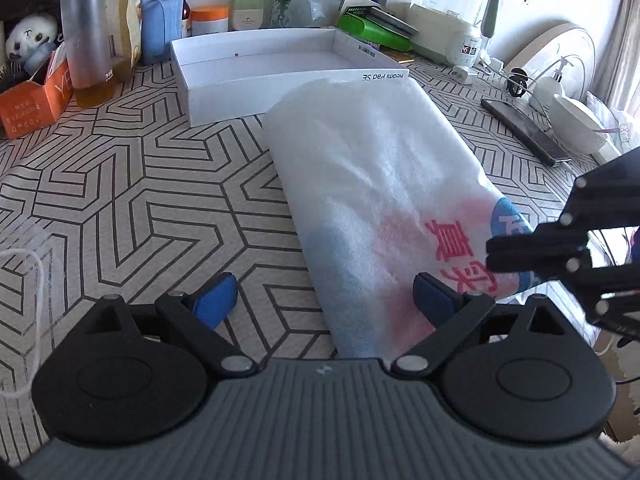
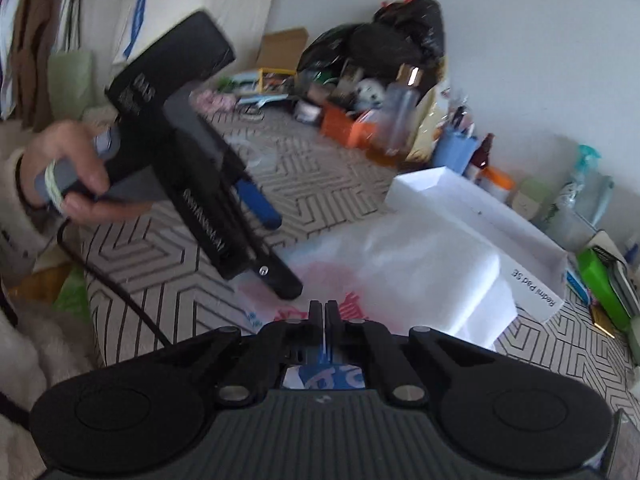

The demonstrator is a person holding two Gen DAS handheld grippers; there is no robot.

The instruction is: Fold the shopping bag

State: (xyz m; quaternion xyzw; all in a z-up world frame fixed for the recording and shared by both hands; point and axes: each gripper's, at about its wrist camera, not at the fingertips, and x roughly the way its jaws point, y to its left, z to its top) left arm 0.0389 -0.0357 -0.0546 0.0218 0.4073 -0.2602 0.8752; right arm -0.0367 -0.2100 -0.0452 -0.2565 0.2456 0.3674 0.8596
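Folded bag on the patterned table, its near end hidden

We see the white plastic shopping bag with red and blue print [image 1: 372, 184] lying just in front of the shallow white cardboard box [image 1: 256, 76], its near end cut off behind our left gripper [image 1: 324, 296], jaws wide apart; our right gripper [image 2: 323, 312], blurred, is pinched together on the bag's printed edge.

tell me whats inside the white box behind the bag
The white box looks nearly empty: bare white floor with one tiny dark speck. The folded shopping bag overlaps its front right corner, and the front wall hides the near strip of floor.
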